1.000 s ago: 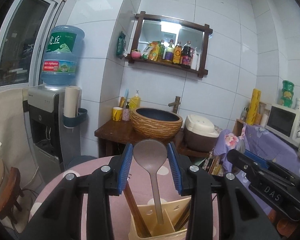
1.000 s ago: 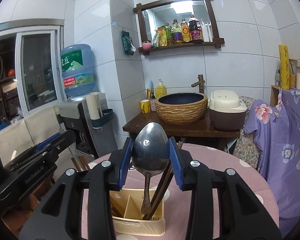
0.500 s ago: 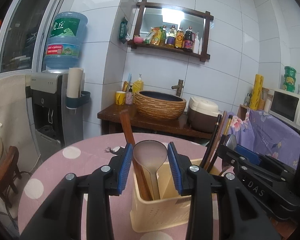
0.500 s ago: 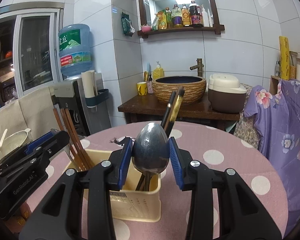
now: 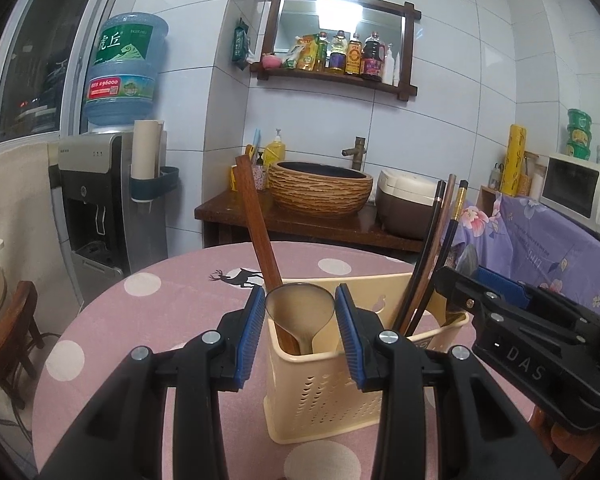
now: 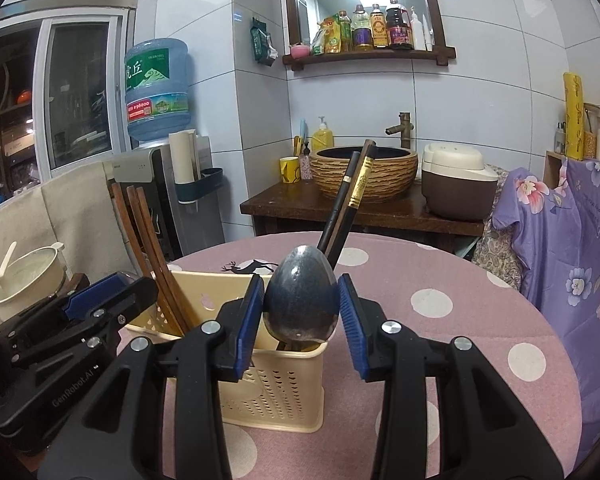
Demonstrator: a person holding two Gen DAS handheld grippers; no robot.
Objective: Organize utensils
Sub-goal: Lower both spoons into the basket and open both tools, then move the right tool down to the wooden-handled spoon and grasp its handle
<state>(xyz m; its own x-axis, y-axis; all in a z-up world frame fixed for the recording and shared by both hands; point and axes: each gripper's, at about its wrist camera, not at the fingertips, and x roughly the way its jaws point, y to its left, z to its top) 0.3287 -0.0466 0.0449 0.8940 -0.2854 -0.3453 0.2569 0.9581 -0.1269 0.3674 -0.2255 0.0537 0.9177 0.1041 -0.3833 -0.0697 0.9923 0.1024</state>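
The left gripper is clamped on the bowl of a pale grey spoon, its blue pads pressed against either side, and the spoon's handle runs down into the near-left compartment of a cream perforated utensil holder. The right gripper is closed the same way on the bowl of a dark metal spoon, which stands with its handle down in the holder's other end. Beside the pale spoon, brown wooden chopsticks lean up and to the left out of the same compartment. In the right gripper's end of the holder, dark chopsticks with a gold band lean up and to the right behind the metal spoon. The holder stands on a round table with a pink polka-dot cloth. Behind the table, a woven-look basin sits on a dark wooden counter, with a rice cooker beside it.
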